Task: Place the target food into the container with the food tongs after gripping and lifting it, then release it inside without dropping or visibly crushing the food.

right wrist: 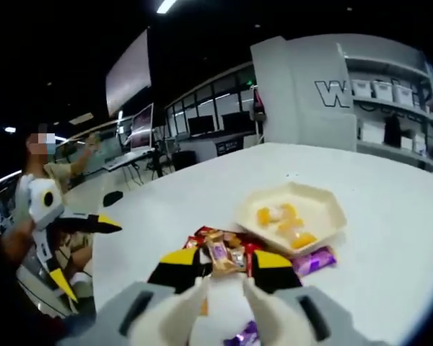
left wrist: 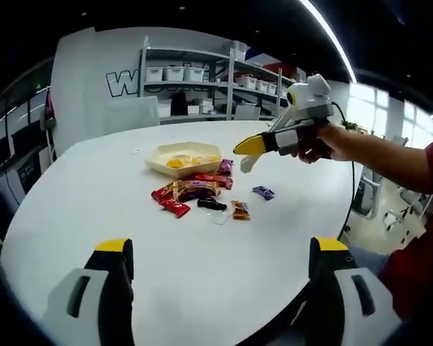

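The wrapped candy (right wrist: 221, 256) sits on the counter (right wrist: 390, 187) just short of the tray (right wrist: 325, 204) — light, crinkly, slippery. The right tool (right wrist: 221, 268) is kept narrow around it; the left tool (left wrist: 220, 259) is held wide.

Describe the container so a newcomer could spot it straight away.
On the white round table, look just beyond the heap of wrapped snacks. The container is a shallow cream tray with angled corners, holding yellow pieces; everything beside it is a bright wrapper.

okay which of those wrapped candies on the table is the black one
The small black candy, lying in front of the brown and red wrappers, beside the orange candy. The others are coloured.
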{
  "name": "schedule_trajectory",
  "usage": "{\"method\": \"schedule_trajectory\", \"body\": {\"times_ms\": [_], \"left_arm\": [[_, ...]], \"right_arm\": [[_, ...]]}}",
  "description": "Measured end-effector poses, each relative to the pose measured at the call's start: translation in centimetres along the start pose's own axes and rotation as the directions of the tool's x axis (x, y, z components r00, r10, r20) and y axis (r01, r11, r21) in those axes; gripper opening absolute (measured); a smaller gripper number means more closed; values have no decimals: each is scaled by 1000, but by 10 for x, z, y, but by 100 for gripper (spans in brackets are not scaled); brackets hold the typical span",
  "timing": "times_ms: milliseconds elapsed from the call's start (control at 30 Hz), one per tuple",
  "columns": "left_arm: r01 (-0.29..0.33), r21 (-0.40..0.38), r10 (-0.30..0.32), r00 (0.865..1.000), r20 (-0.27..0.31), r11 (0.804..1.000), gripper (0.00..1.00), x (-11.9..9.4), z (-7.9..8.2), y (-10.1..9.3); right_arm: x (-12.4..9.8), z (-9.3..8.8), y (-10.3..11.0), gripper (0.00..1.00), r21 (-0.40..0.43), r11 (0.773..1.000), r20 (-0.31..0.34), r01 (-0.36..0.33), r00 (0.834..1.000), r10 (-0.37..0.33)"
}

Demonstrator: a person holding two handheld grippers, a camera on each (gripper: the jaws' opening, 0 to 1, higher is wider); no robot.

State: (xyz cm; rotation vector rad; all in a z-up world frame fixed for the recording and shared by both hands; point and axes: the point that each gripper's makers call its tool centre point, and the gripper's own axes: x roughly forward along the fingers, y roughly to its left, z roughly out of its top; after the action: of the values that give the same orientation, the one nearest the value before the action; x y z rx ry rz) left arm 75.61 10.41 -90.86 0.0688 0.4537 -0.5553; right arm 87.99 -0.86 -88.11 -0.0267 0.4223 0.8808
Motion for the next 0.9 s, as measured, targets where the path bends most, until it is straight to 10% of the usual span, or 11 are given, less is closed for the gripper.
{"method": "schedule_trajectory", "body": {"times_ms": [900], "left_arm": [[-25,14,24,1000,10,1000,96,-6,-1,7]], "right_arm": [[5,-17,-19,23,19,997,-25,79,997,-79]]}}
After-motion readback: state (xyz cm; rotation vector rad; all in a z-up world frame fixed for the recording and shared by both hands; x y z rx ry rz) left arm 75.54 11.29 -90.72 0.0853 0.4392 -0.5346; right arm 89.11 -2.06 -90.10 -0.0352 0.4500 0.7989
